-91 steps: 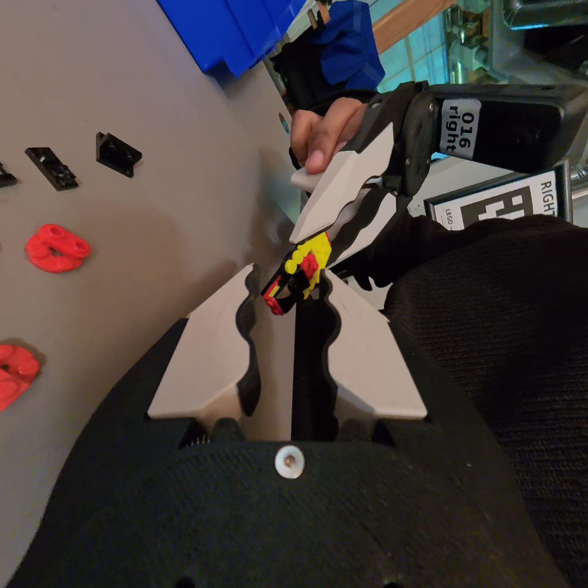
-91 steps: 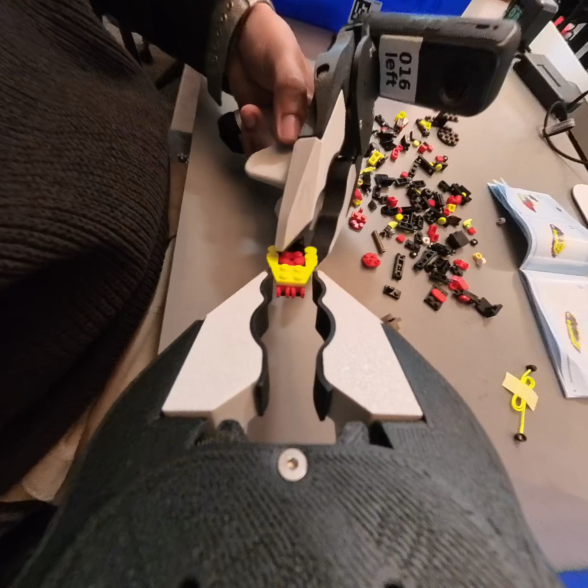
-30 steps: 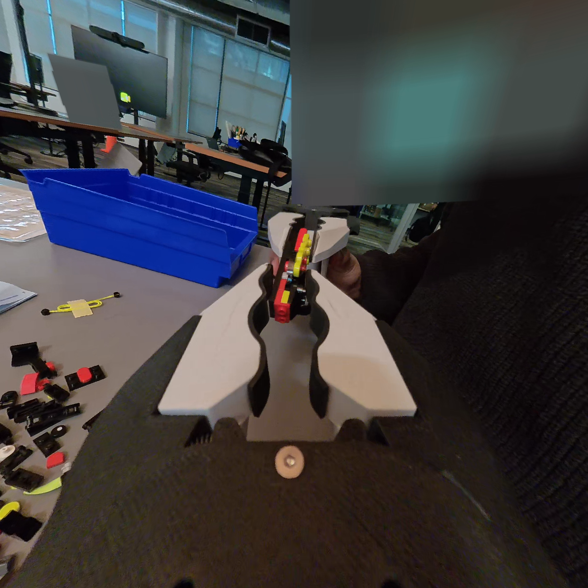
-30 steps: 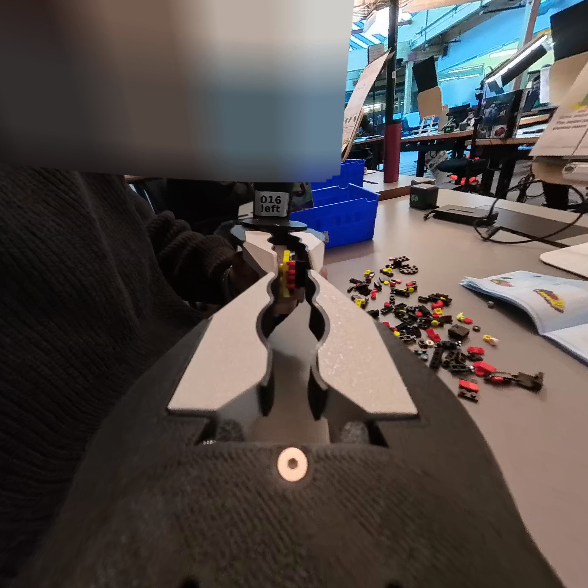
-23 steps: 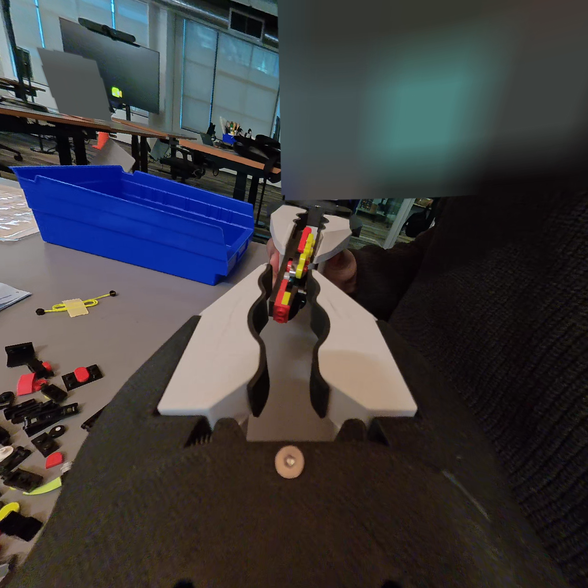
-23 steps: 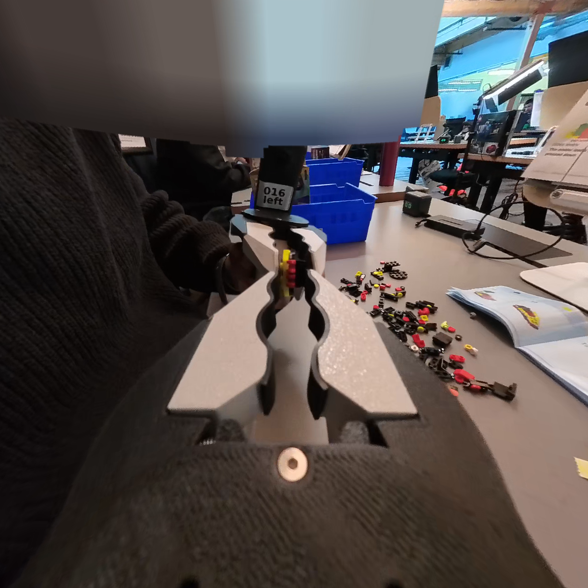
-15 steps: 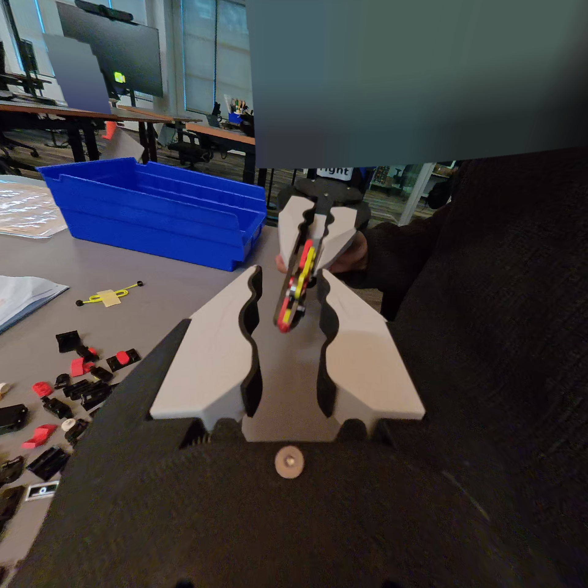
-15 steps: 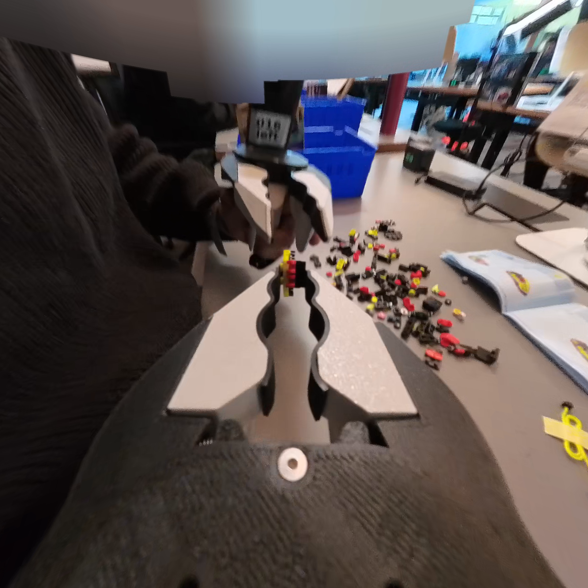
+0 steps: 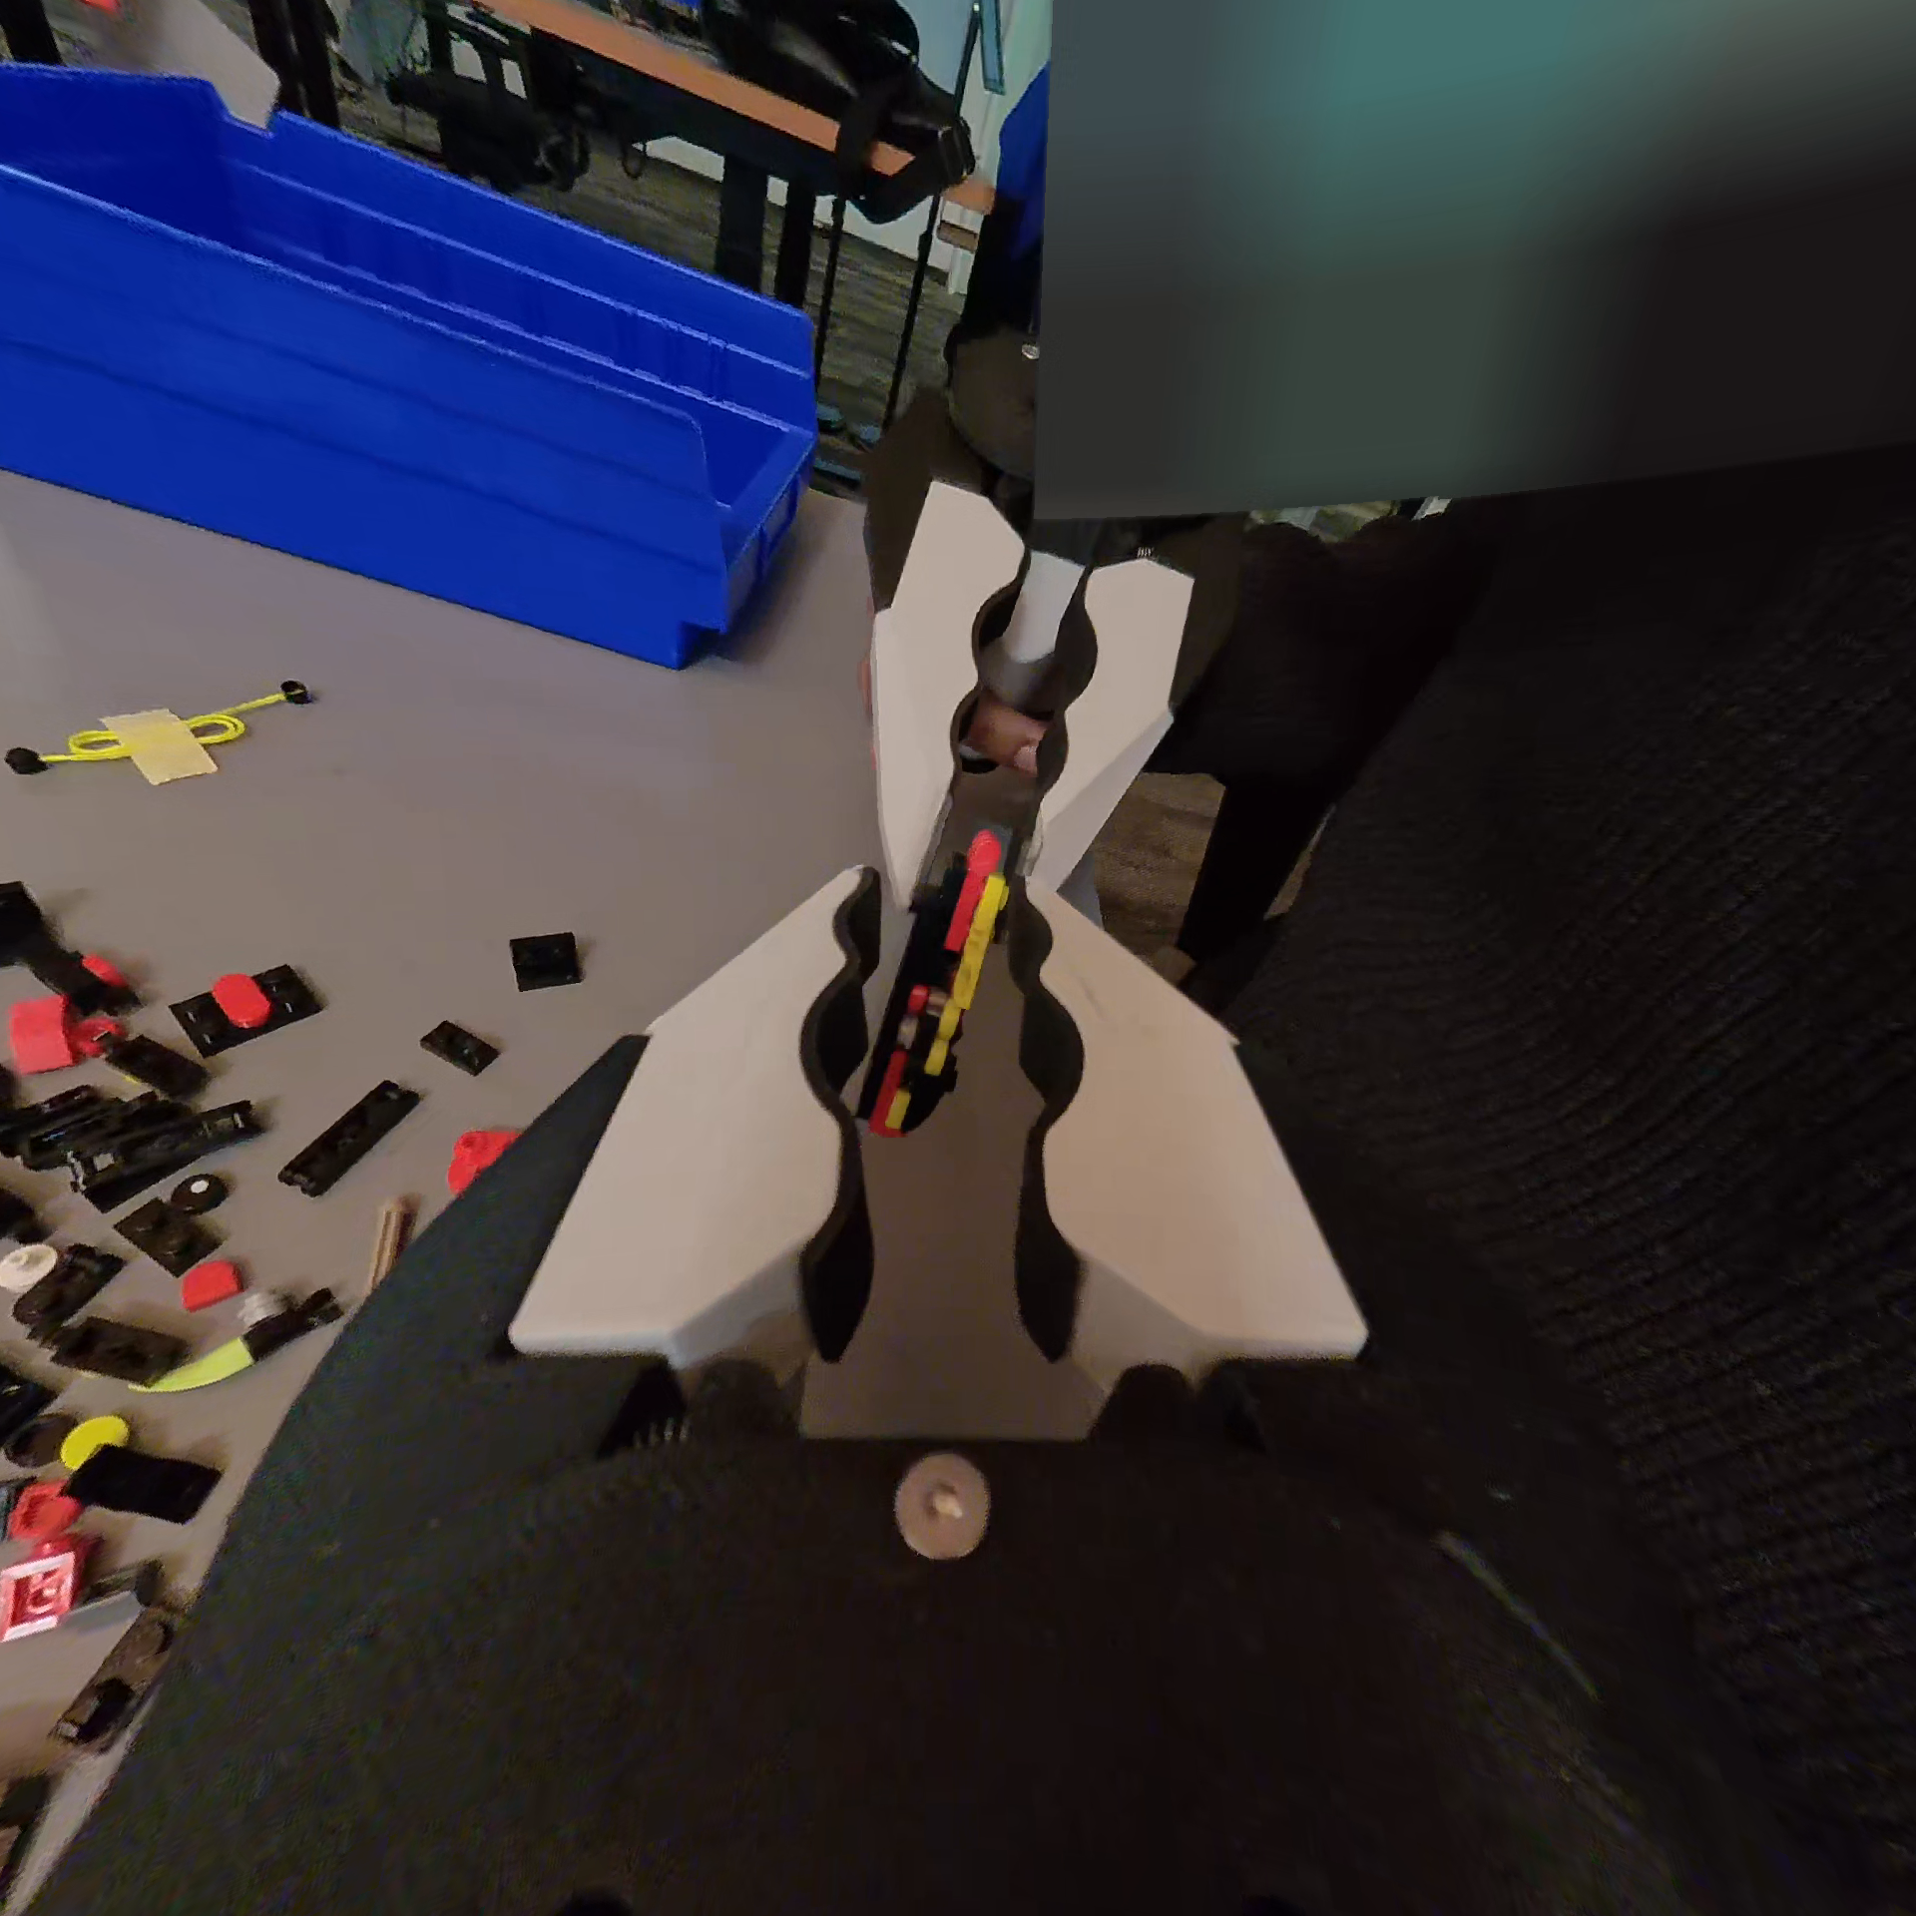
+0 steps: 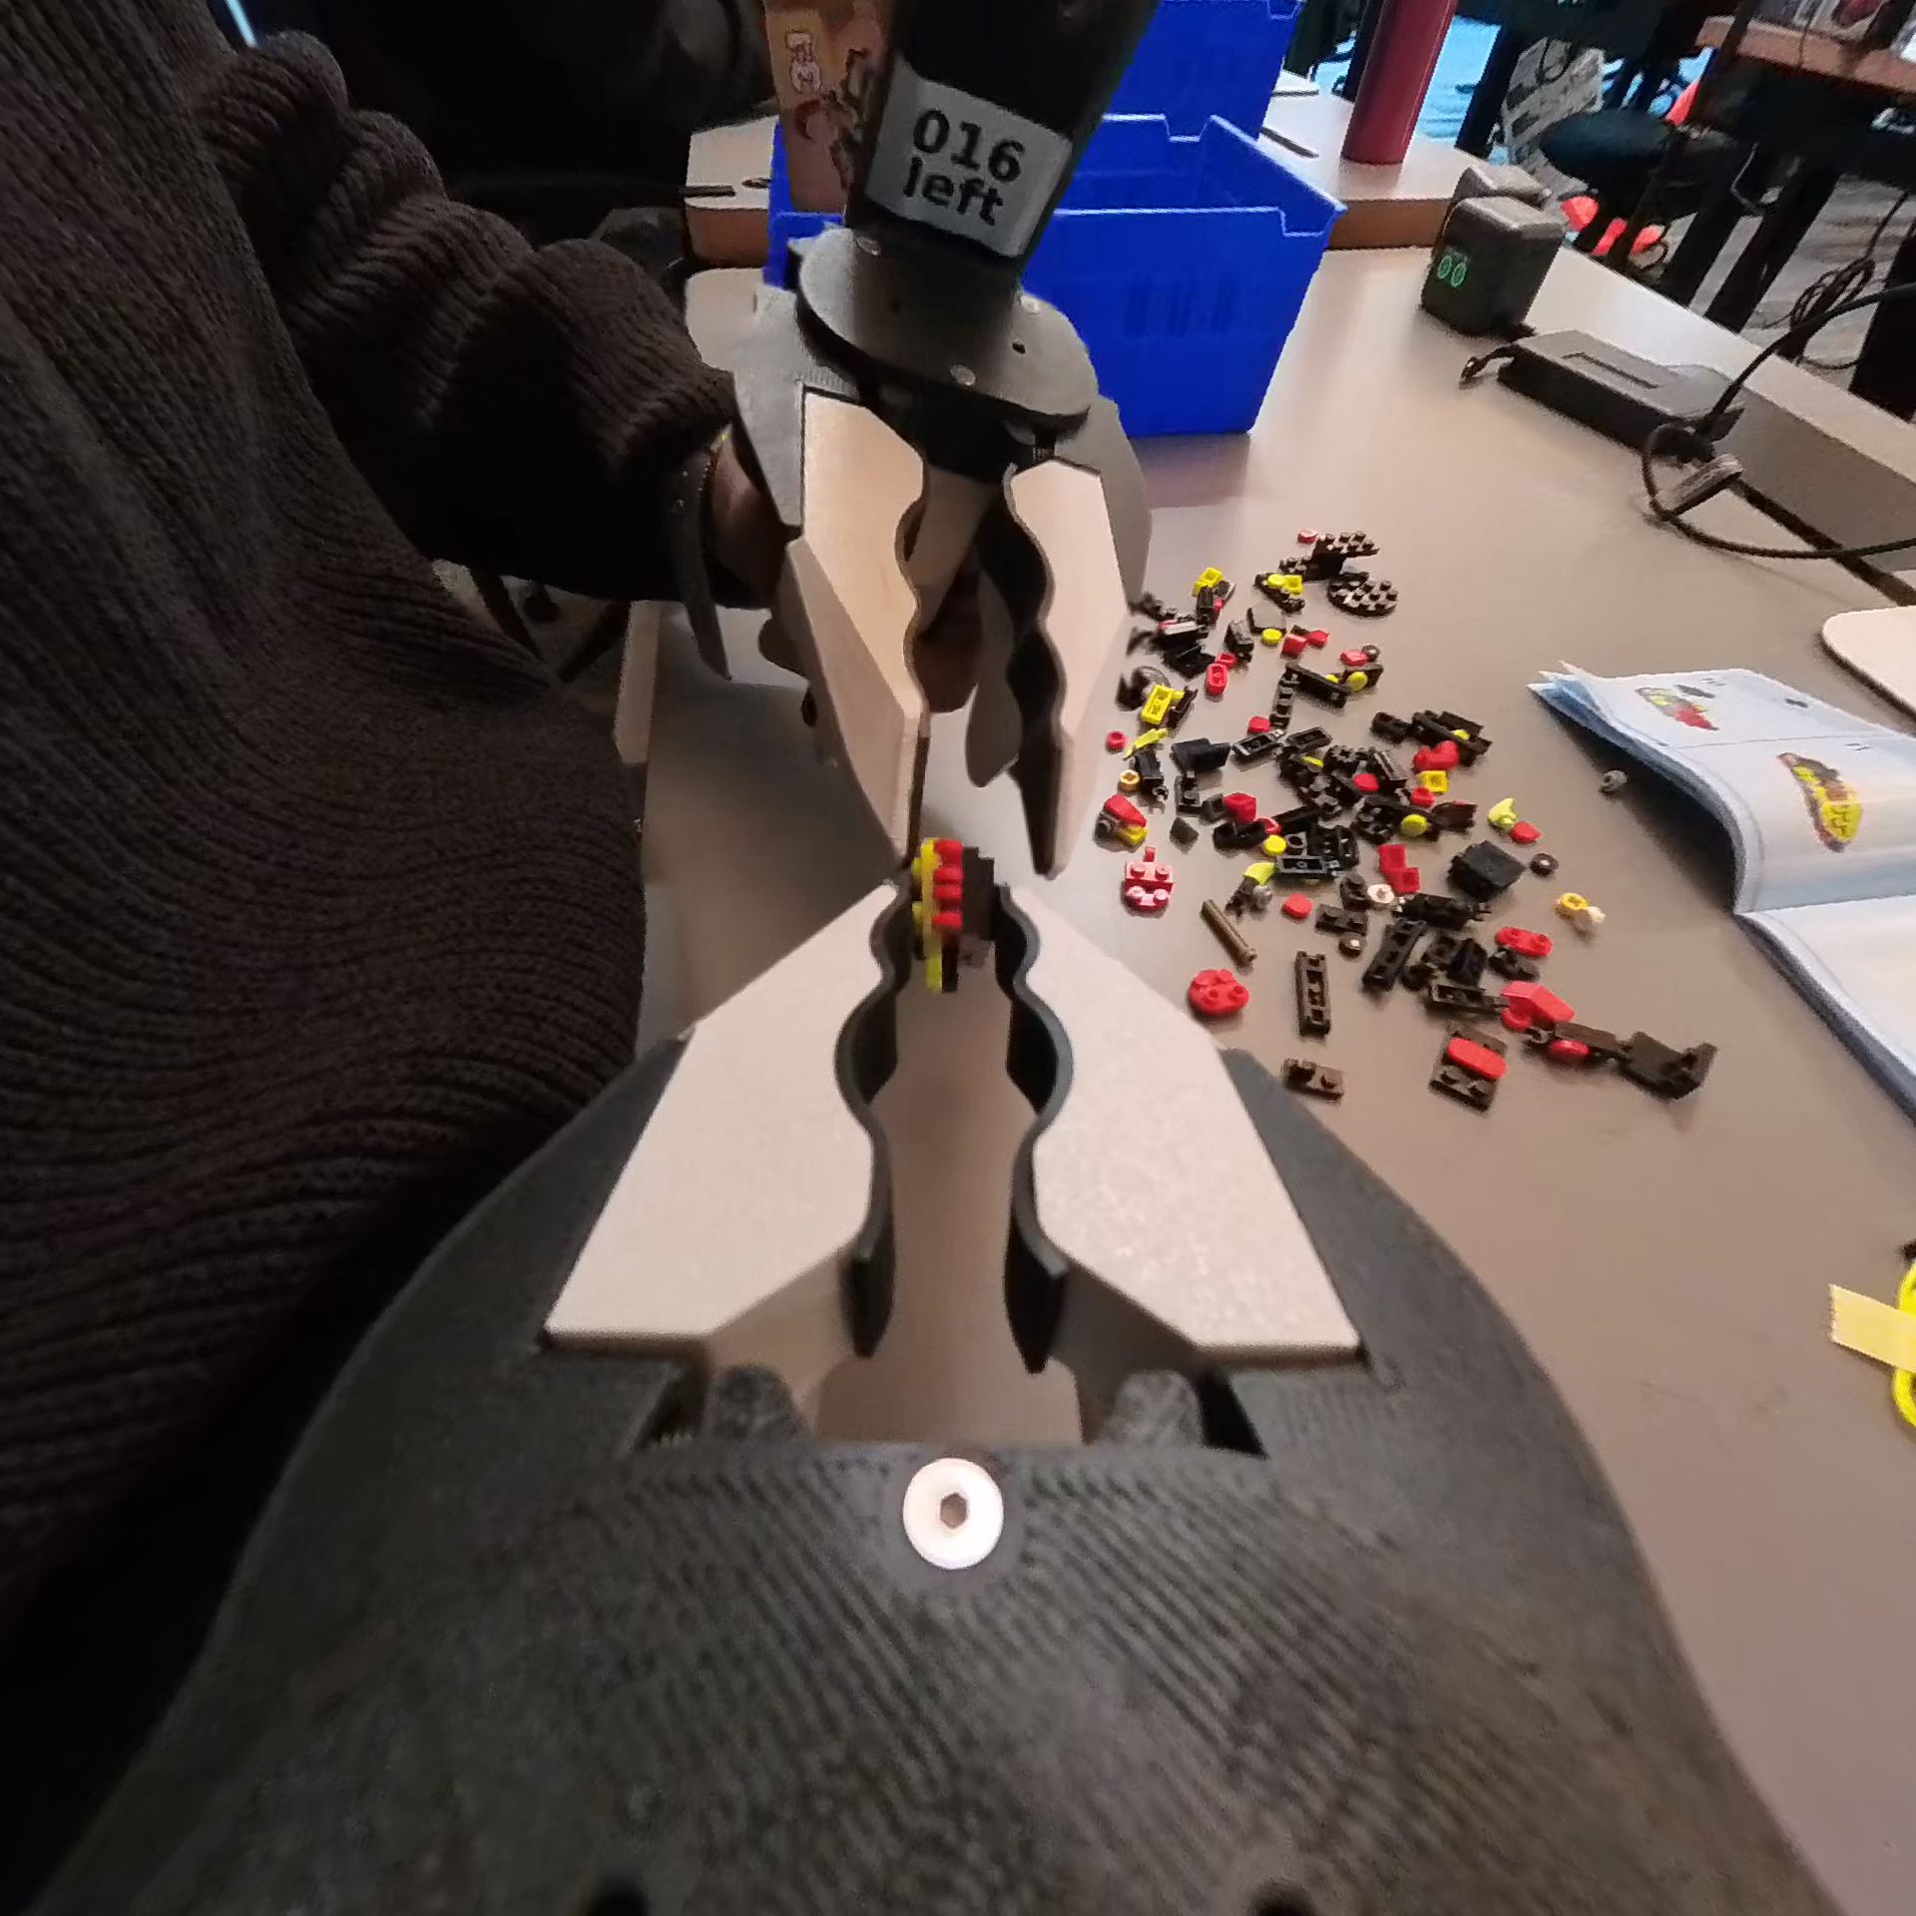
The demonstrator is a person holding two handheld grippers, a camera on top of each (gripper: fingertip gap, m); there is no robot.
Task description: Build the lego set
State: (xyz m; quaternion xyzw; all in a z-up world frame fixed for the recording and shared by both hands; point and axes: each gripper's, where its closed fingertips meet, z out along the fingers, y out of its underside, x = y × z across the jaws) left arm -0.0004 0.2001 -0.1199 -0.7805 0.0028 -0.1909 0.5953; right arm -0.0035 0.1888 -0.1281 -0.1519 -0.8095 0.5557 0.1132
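Two grippers meet above the desk (image 10: 1555,1296): the right gripper (image 10: 946,912) pinches the small red, yellow and black lego build (image 10: 946,912) at its fingertips, while the left gripper (image 9: 938,995) has its fingers spread around it, not touching. Loose lego pieces (image 10: 1348,809) lie scattered nearby.

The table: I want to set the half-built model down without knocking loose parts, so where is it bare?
The table is bare in front of the scattered bricks, between them and the yellow cord. The left wrist view shows another bare stretch between the blue bin and the bricks, right of the taped cord. It is crowded between the bin and the booklet.
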